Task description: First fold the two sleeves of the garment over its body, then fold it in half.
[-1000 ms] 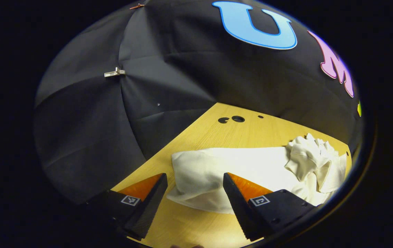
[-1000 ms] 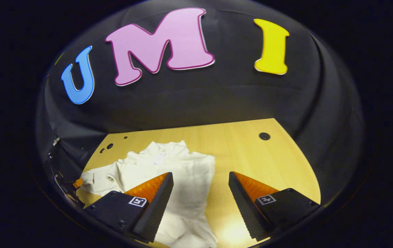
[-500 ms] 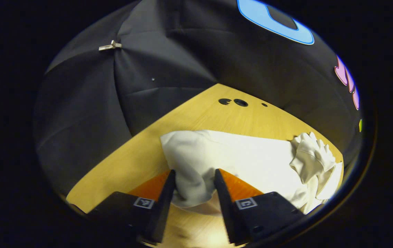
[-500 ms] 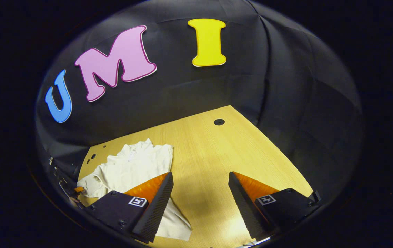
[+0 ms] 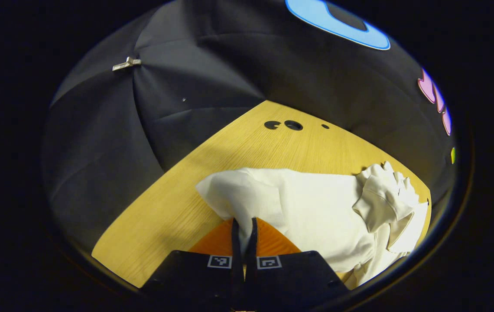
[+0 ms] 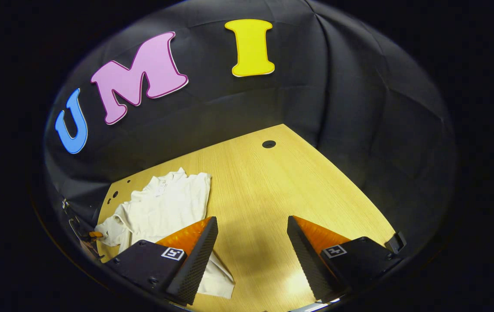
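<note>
A white garment (image 5: 316,208) lies spread on the wooden table (image 5: 177,208), its collar end bunched at the right of the left gripper view. My left gripper (image 5: 242,227) is shut on the sleeve (image 5: 234,195), with a thin fold of cloth pinched between its fingers. In the right gripper view the same garment (image 6: 164,208) lies at the left, partly behind one finger. My right gripper (image 6: 251,236) hangs open over bare table to the garment's right, holding nothing. The other gripper (image 6: 84,232) shows at the far left edge, at the garment's sleeve.
The table has round holes near its back edge (image 5: 284,125) and one cable hole (image 6: 268,144) at the far corner. Black cloth walls close the booth on all sides. Bare wood stretches right of the garment in the right gripper view.
My left gripper has closed from wide open onto the sleeve. My right gripper has swung right, off the garment, and stayed open.
</note>
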